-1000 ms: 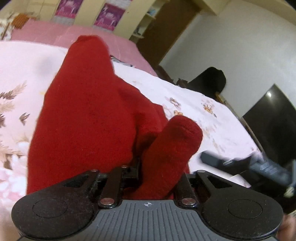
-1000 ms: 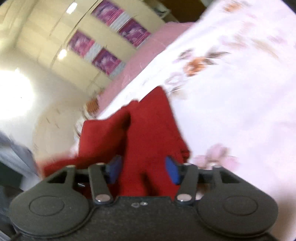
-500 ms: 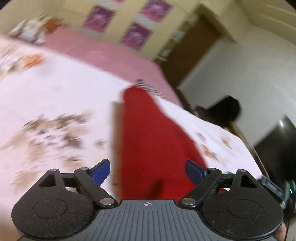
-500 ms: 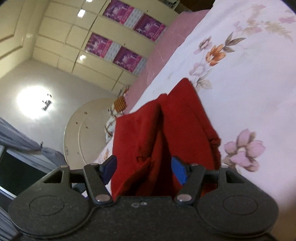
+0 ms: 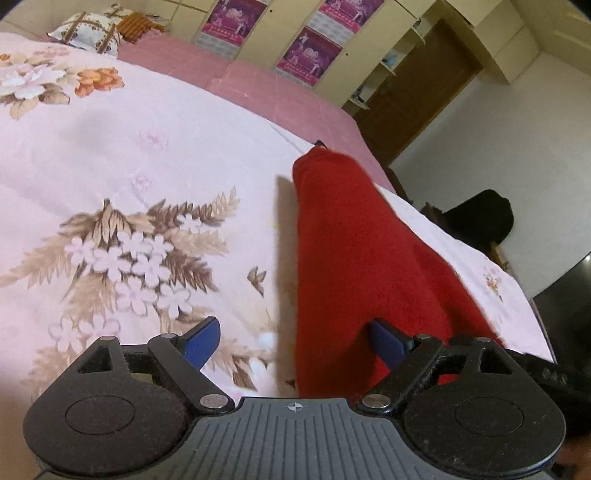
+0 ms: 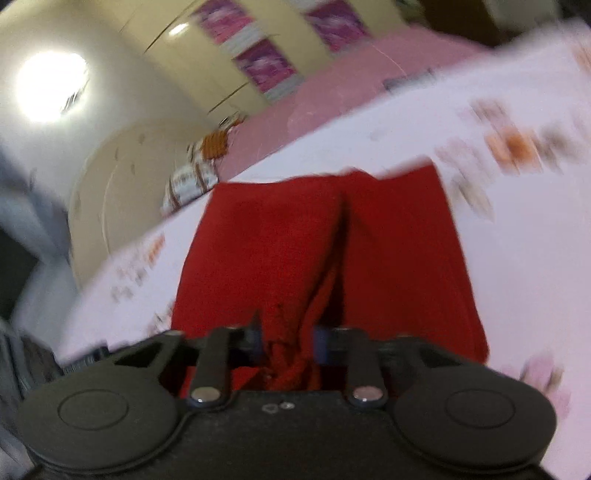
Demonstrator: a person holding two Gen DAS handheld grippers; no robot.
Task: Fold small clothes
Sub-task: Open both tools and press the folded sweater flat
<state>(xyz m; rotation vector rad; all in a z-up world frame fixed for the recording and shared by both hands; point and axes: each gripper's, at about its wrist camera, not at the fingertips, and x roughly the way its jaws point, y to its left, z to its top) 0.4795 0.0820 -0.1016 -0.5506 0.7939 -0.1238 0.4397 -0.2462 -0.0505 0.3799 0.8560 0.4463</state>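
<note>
A small red garment point(image 5: 354, 258) lies as a long folded strip on the pink floral bedspread point(image 5: 122, 173). My left gripper point(image 5: 295, 345) is open above its near end; the right blue pad point(image 5: 388, 339) rests over the cloth, the left pad point(image 5: 201, 341) over bare bedspread. In the right wrist view the red garment point(image 6: 314, 236) shows two side-by-side folds with a crease between them. My right gripper point(image 6: 288, 341) is shut on a bunched bit of the garment's near edge. That view is motion-blurred.
Plain pink bedding point(image 5: 280, 88) and patterned pillows point(image 5: 96, 27) lie at the far end of the bed. A wardrobe with purple posters point(image 5: 317, 51) stands behind. A dark bag point(image 5: 480, 218) and black screen point(image 5: 565, 310) are at the right of the bed.
My left gripper let go of the red garment and opened; the cloth now lies flat. My right gripper went from open to shut on the garment's near edge.
</note>
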